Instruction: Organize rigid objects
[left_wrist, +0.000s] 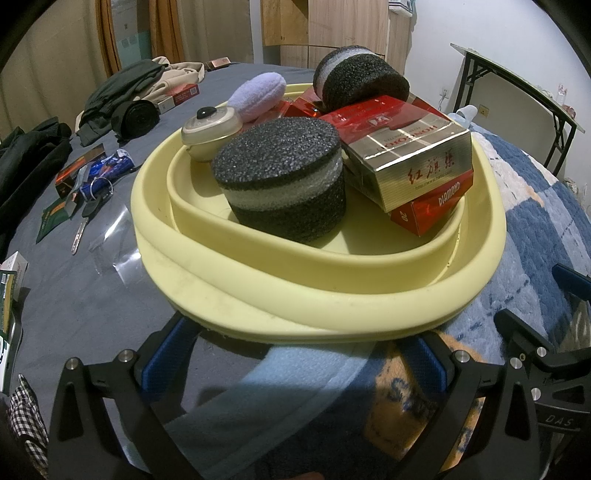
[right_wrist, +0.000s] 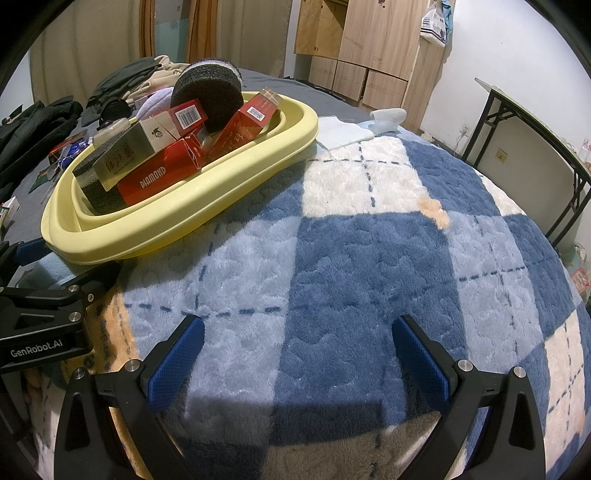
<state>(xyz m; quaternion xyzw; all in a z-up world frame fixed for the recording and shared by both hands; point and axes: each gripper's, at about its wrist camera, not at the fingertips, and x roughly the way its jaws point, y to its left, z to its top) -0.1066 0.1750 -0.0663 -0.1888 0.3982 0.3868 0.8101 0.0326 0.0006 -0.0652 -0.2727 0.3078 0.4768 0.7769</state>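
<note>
1. Left wrist view: a bedroom with curtains and a wooden wardrobe (left_wrist: 291, 22) behind, and a bed under a grey sheet (left_wrist: 92, 280) with a blue-and-white checked blanket (left_wrist: 535, 206) over its right part.
2. A pale yellow basin (left_wrist: 332, 295) sits on the bed straight ahead of my left gripper (left_wrist: 299, 354), whose fingers are spread wide with nothing between them, their blue pads (left_wrist: 166, 358) just short of the basin's near rim.
3. Inside the basin, a black-and-grey round sponge (left_wrist: 284, 177) stands upright near the front; a second round sponge (left_wrist: 360, 79) lies tilted at the back on red packs.
4. A gold-and-red cigarette carton (left_wrist: 406, 147) rests on a red DIAMOND pack (left_wrist: 432, 210) on the right side; a small lidded jar (left_wrist: 210, 129) and a lilac puff (left_wrist: 256, 94) sit at the back left.
5. Keys (left_wrist: 88, 210), small packets and dark clothes (left_wrist: 122, 96) lie on the sheet to the left, well apart from the basin.
6. Right wrist view: the blanket (right_wrist: 351, 240) fills the frame, a folding table (right_wrist: 535, 122) by the white wall.
7. My right gripper (right_wrist: 297, 350) hovers above bare blanket, fingers held wide apart and empty.
8. The basin (right_wrist: 177, 218) lies to the upper left, with the carton (right_wrist: 125, 155), the DIAMOND pack (right_wrist: 159, 177) and a leaning red box (right_wrist: 247, 125) inside.
</note>
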